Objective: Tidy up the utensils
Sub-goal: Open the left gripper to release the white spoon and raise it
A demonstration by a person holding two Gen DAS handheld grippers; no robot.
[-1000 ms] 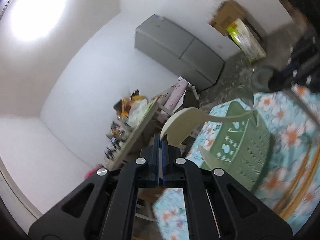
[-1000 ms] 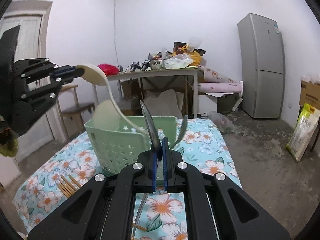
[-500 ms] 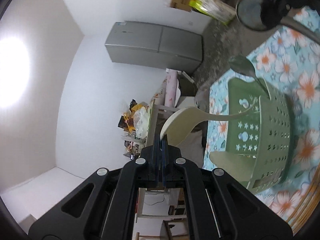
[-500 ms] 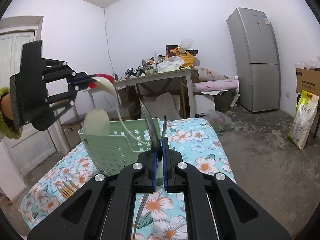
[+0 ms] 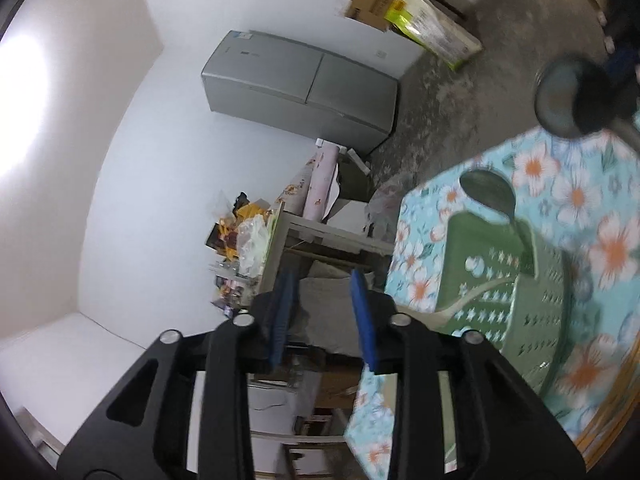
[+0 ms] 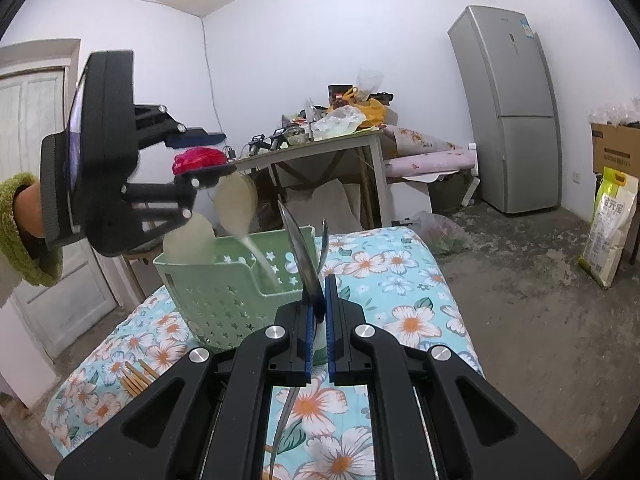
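A green plastic basket (image 6: 224,292) stands on the floral tablecloth (image 6: 404,280); it also shows in the left wrist view (image 5: 516,292). A cream plastic spoon (image 6: 236,204) leans in it, bowl up, handle in the basket. A second cream spoon (image 6: 188,240) and a metal spoon (image 6: 323,240) stand in the basket too. My left gripper (image 6: 208,152) is open above the basket's left side, clear of the cream spoon. My right gripper (image 6: 318,300) is shut on a metal spoon (image 6: 298,248), held upright in front of the basket.
Wooden chopsticks (image 6: 136,376) lie on the cloth left of my right gripper. Behind the table are a cluttered side table (image 6: 320,140), a grey fridge (image 6: 508,112), a cardboard box (image 6: 616,144) and a door (image 6: 36,160).
My left gripper has opened and let go of the cream spoon, which now rests in the basket. My right gripper has kept its hold on the metal spoon and risen slightly.
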